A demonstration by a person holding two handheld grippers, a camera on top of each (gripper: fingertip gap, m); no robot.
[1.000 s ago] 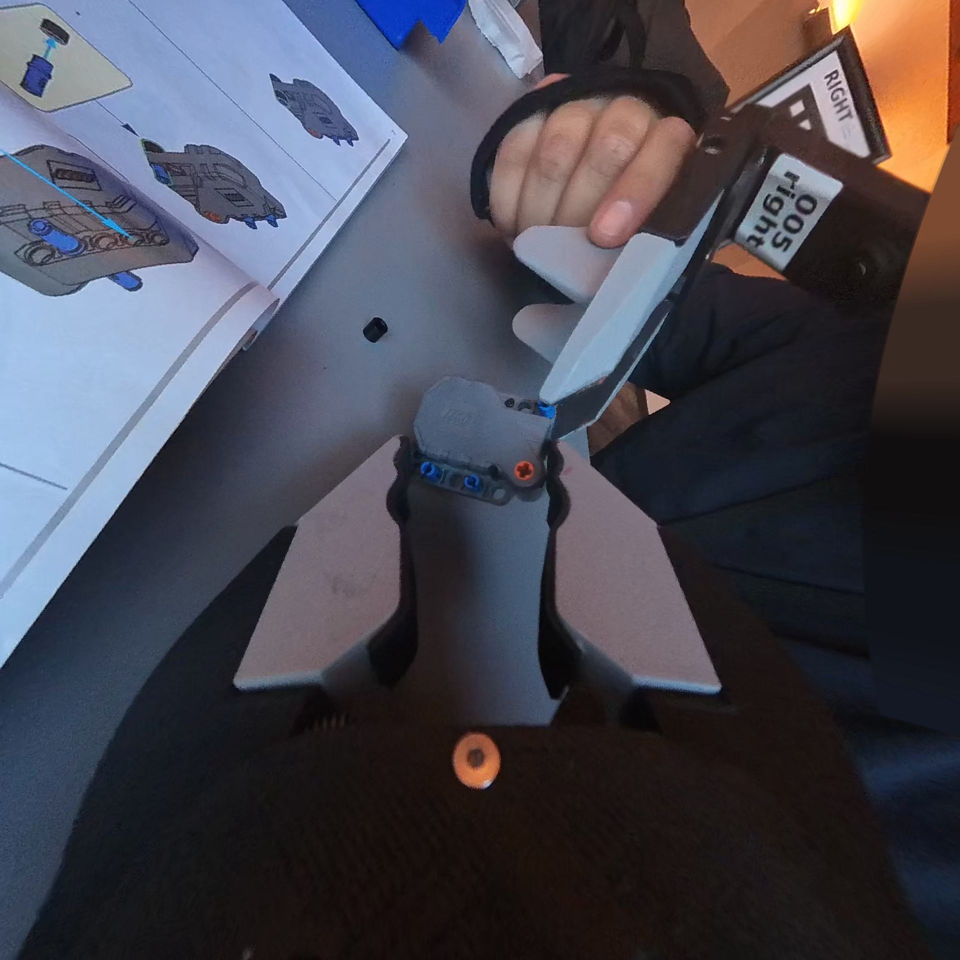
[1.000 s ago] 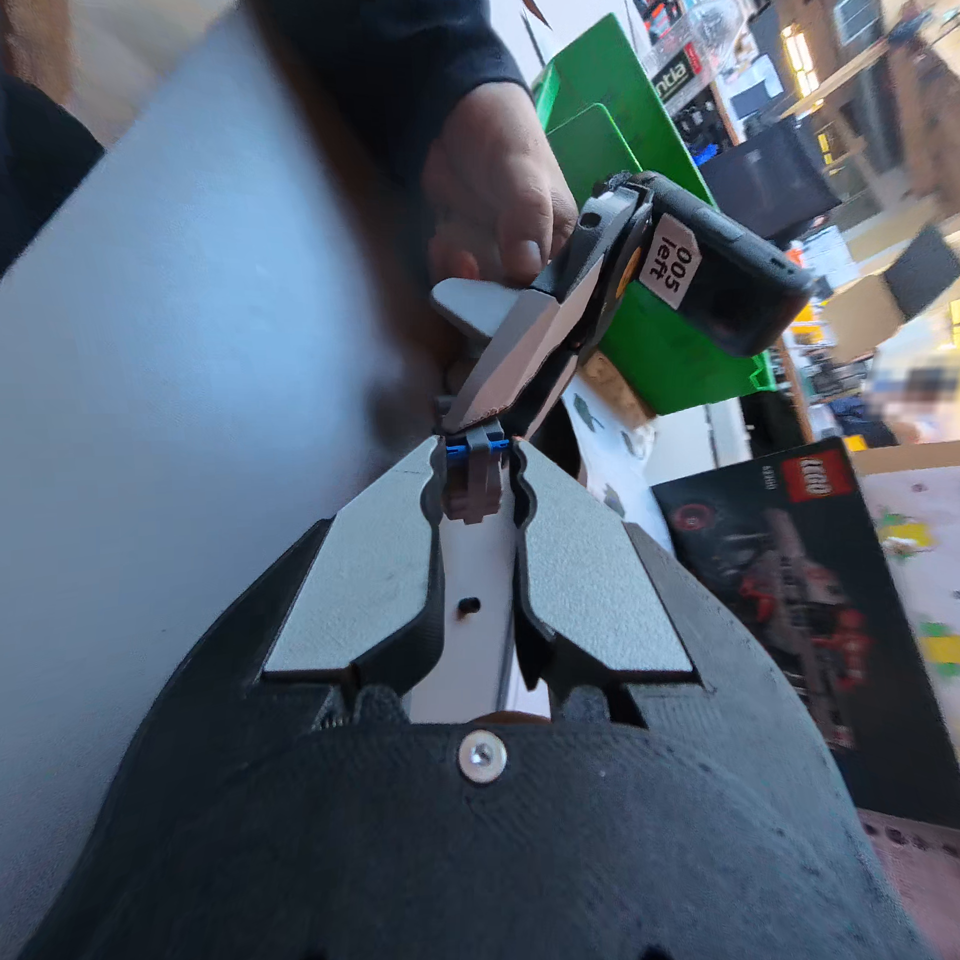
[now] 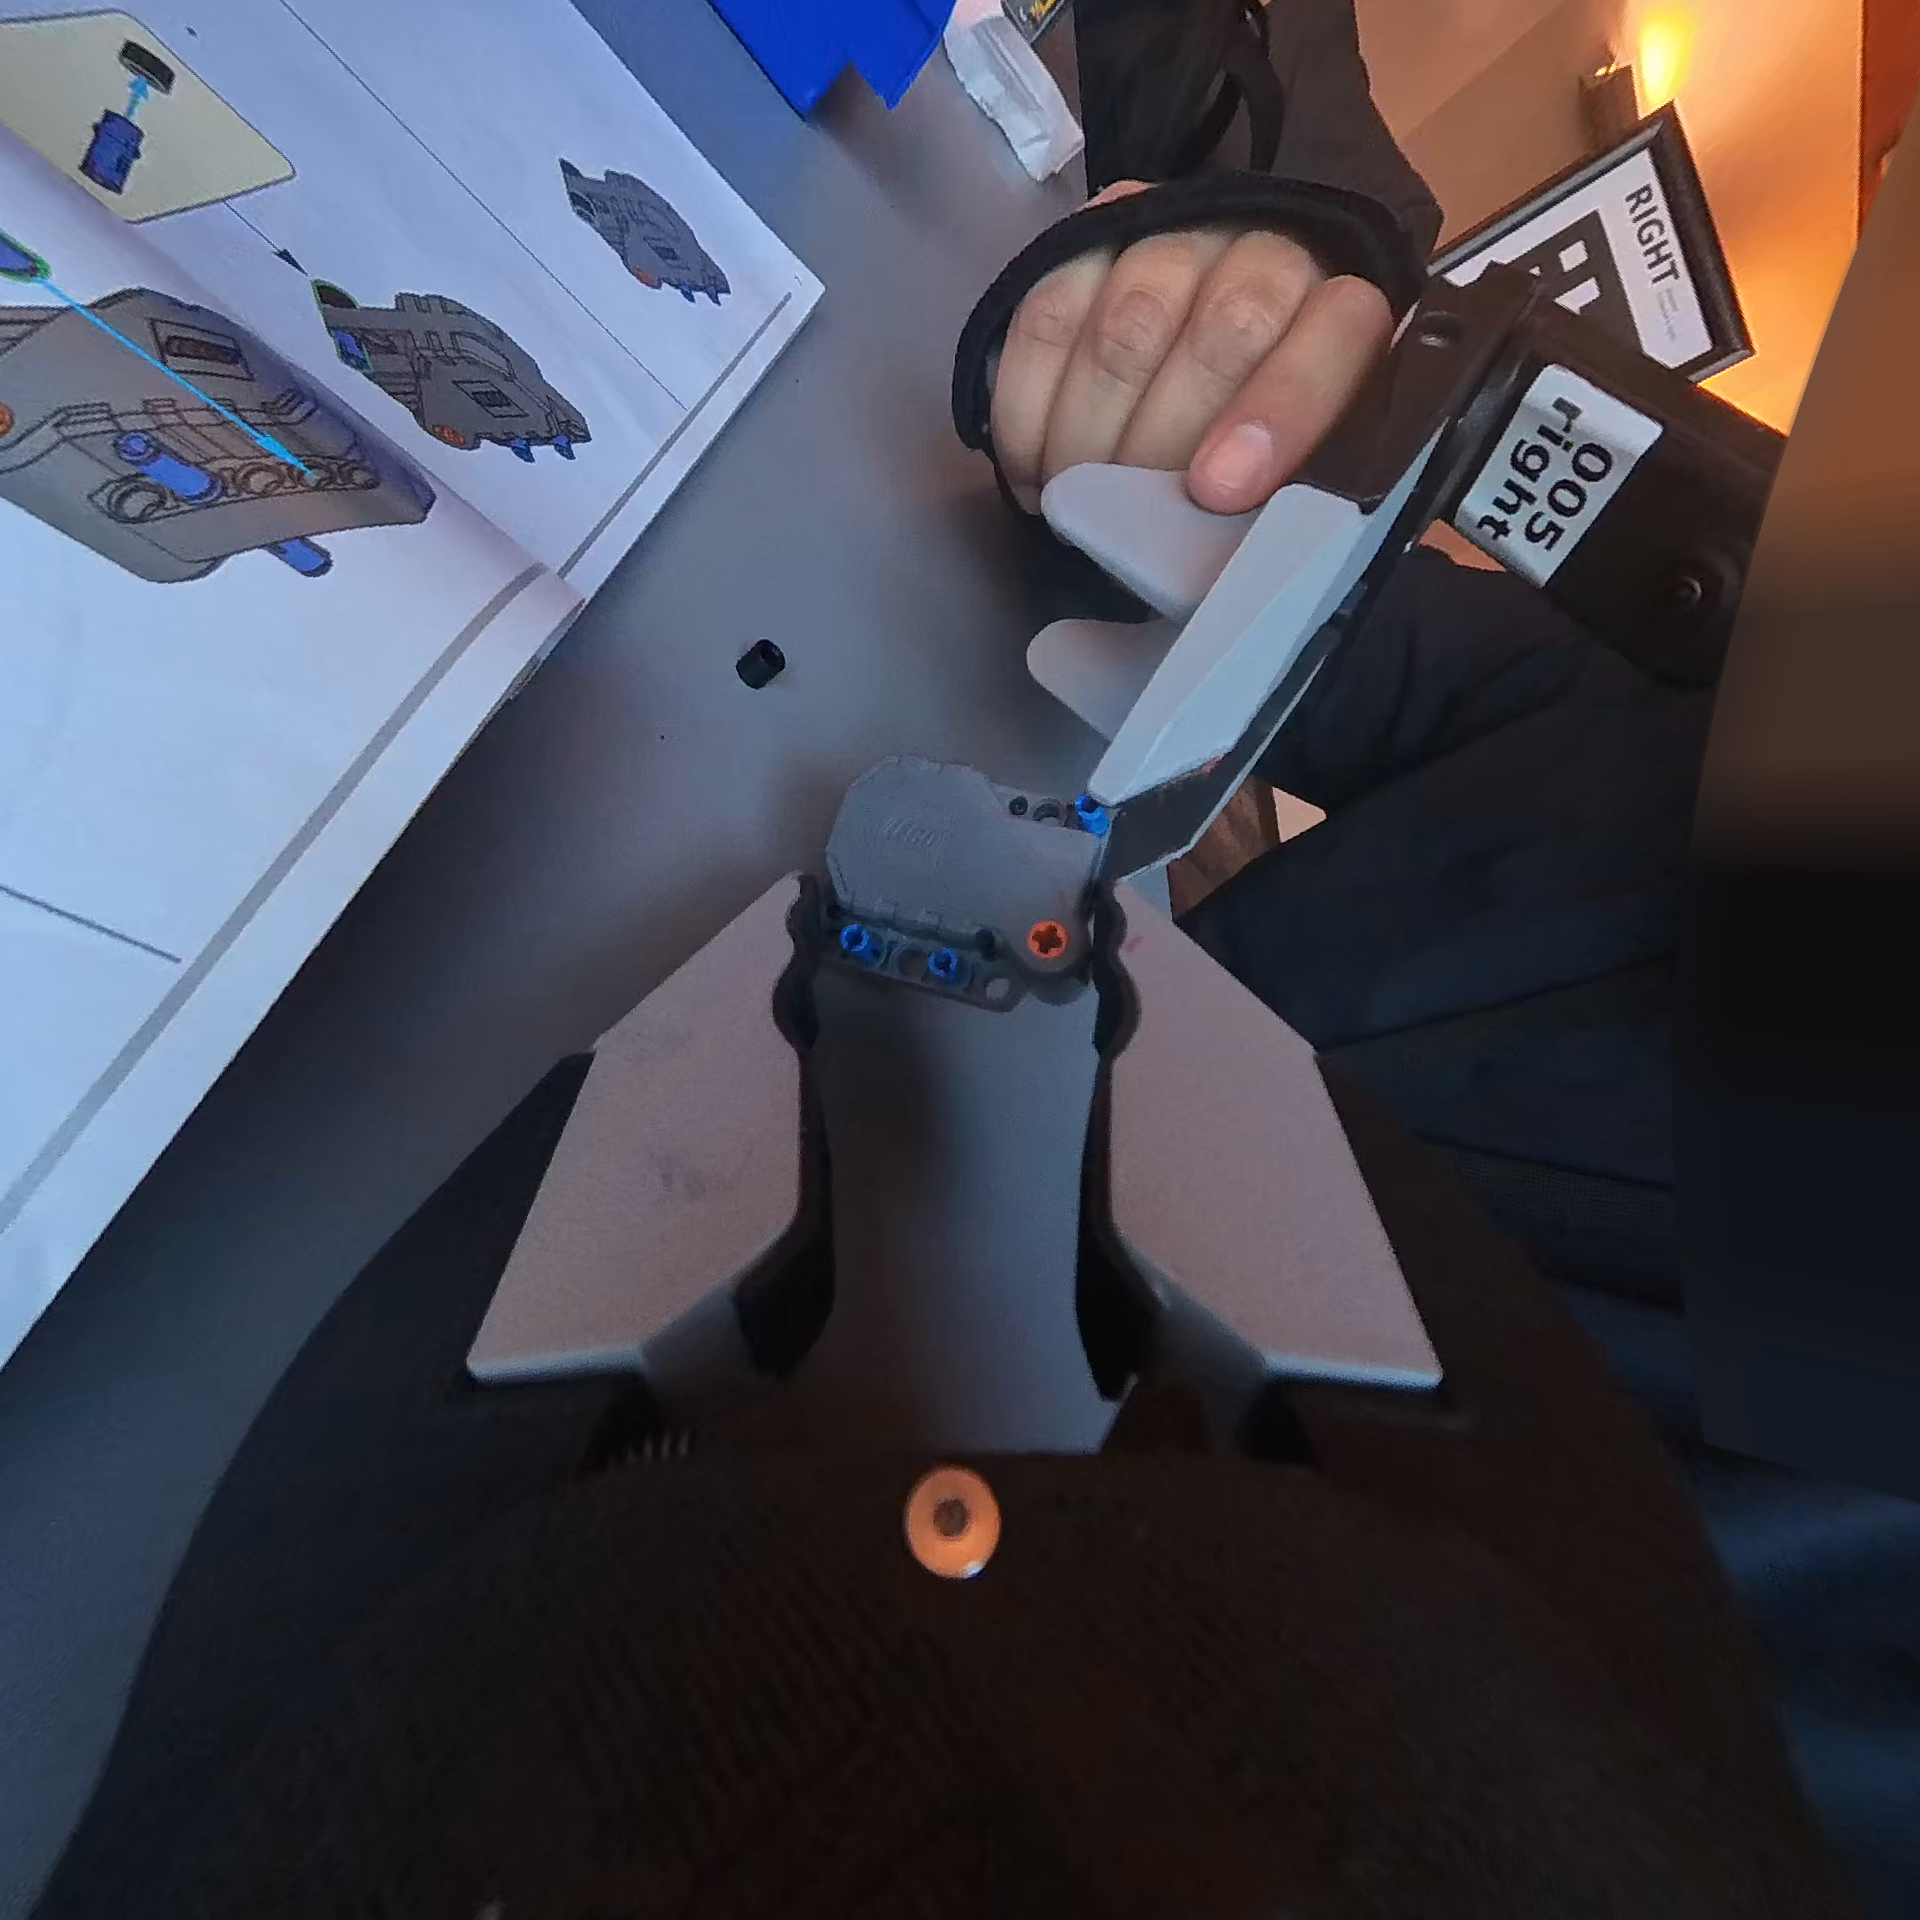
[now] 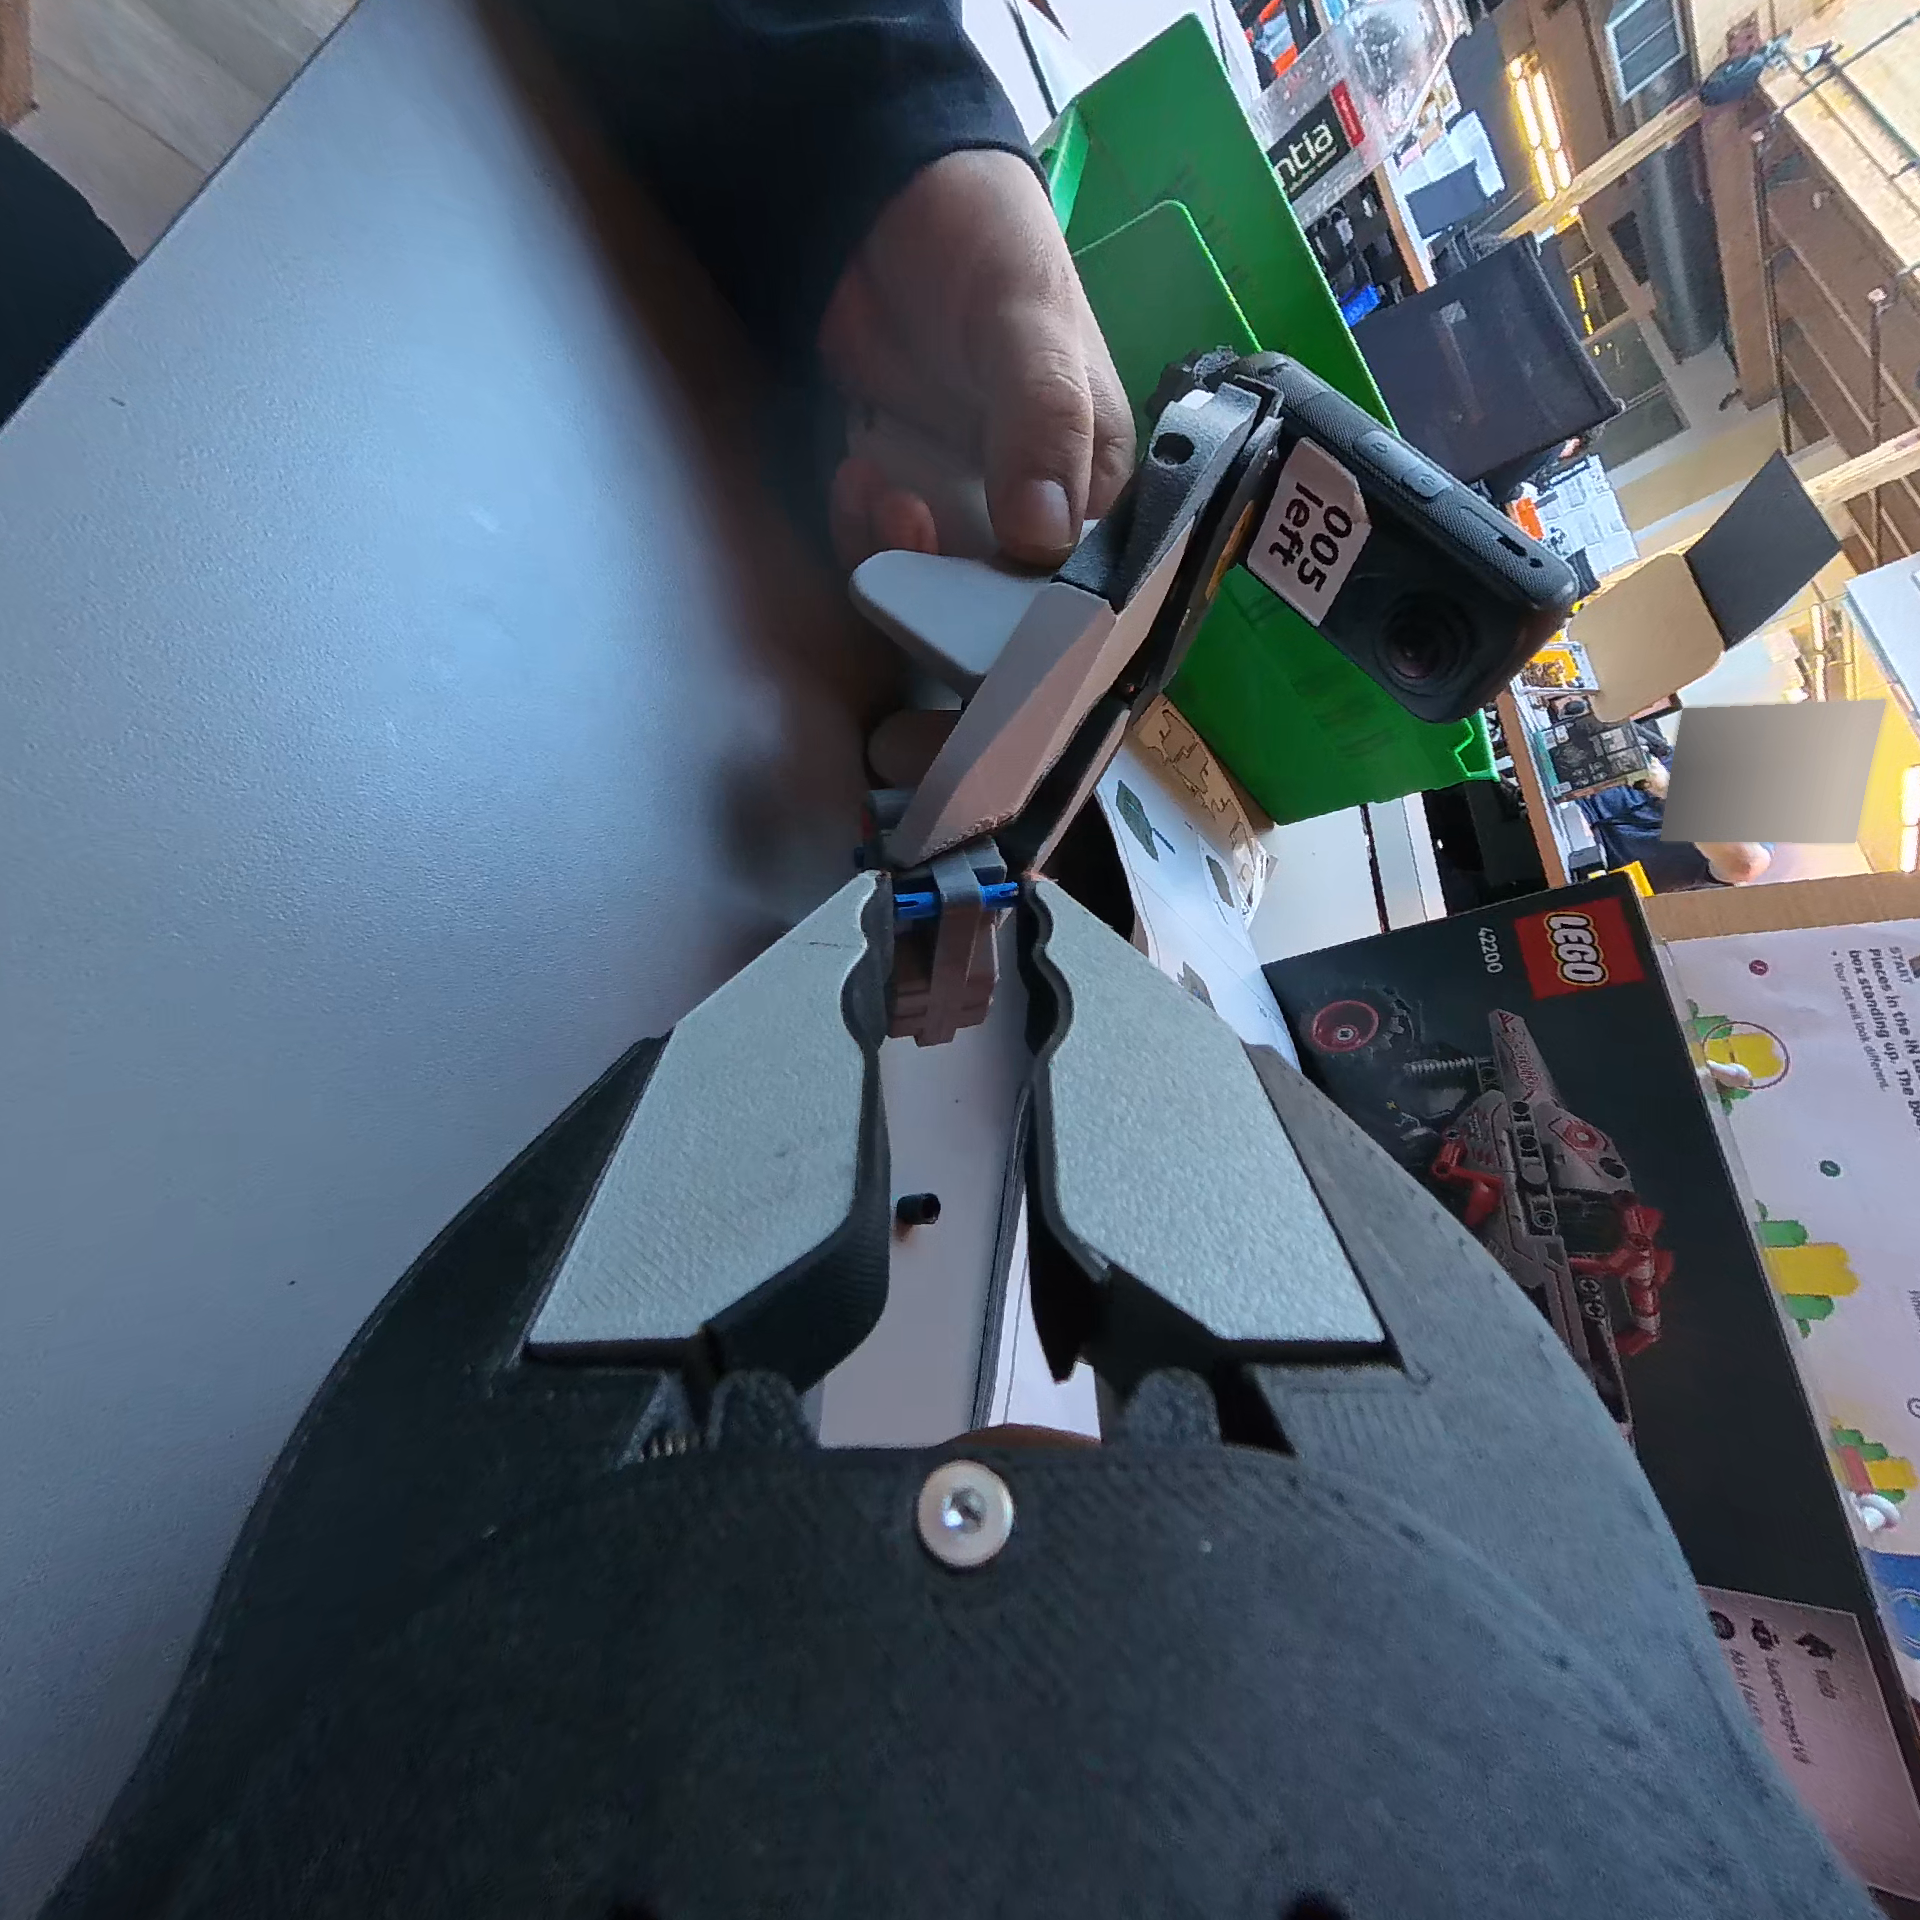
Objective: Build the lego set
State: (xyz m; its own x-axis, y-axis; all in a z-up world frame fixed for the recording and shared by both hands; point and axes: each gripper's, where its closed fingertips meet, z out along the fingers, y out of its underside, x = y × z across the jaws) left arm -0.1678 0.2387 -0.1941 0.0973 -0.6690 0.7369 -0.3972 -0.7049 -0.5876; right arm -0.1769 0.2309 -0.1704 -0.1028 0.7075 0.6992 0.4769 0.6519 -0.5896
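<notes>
Above the grey surface [image 3: 582, 831], in the left wrist view, we see the left tool [image 3: 948, 914] clenched on the grey lego assembly [image 3: 951, 883], its two fingers pressing the part's sides; blue pins and an orange axle end show along its near edge; the right tool [image 3: 1103, 821] reaches in from the upper right with its tips at a blue pin [image 3: 1087, 812] on the assembly's far corner, though whether those tips clasp the pin is hidden here; a hand [image 3: 1164, 374] grips its handle, its wrist cut off by a dark sleeve; a small black piece [image 3: 761, 662] lies apart on the surface; the open instruction booklet [image 3: 312, 468] runs off the left edge.

In the right wrist view, the right tool [image 4: 956, 904] stands parted, its fingers flanking the blue pin [image 4: 914, 902] without squeezing it; the assembly [image 4: 951, 966] is edge-on and half masked by the left tool [image 4: 925, 847]; the lego box [image 4: 1538, 1143] and a green bin [image 4: 1278, 665] lie beyond, partly cropped.
</notes>
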